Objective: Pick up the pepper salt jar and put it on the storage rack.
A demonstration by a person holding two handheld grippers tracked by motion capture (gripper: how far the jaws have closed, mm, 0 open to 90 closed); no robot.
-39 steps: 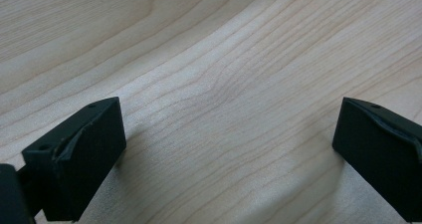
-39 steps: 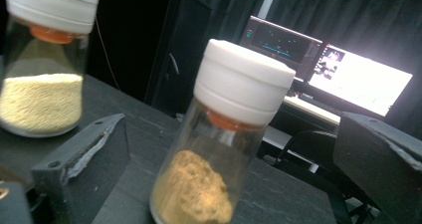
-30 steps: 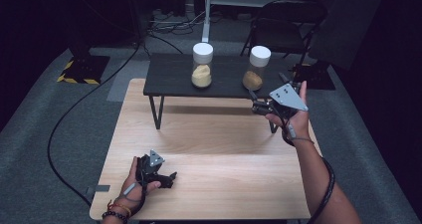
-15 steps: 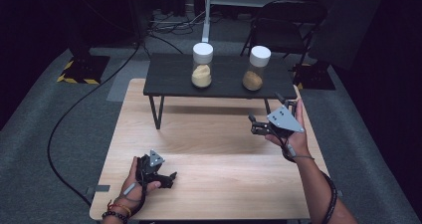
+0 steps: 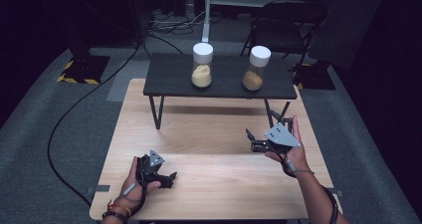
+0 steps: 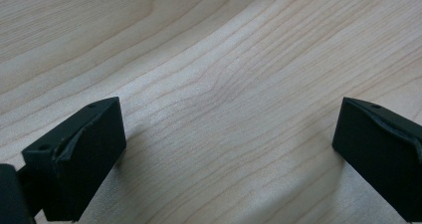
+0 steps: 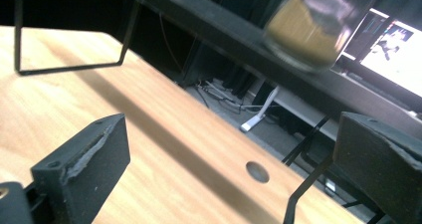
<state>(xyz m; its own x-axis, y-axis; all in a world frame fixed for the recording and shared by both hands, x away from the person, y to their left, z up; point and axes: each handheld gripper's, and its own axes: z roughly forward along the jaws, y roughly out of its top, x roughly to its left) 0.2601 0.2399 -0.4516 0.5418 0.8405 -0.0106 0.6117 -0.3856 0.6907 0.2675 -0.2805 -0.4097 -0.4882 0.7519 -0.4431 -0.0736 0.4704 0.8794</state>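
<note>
Two clear jars with white lids stand on a low black shelf (image 5: 169,82) at the far side of the wooden table (image 5: 209,134). The left jar (image 5: 202,64) holds pale yellow powder, the right jar (image 5: 256,68) a browner one. My right gripper (image 5: 252,140) hovers over the table's right side, in front of the shelf, open with nothing between its jaws (image 7: 234,144). In the right gripper view a jar (image 7: 308,25) appears blurred above on the shelf. My left gripper (image 5: 168,176) rests low at the table's near left, open over bare wood (image 6: 229,129).
The shelf stands on thin black wire legs (image 5: 157,112) that leave a gap beneath it. A small round hole (image 7: 257,171) sits in the tabletop near a leg. Beyond the table are a folding chair (image 5: 283,25), cables (image 5: 74,114) and grey carpet.
My right gripper has drawn back from the shelf's right end toward the person and lower over the table. The left gripper has stayed put.
</note>
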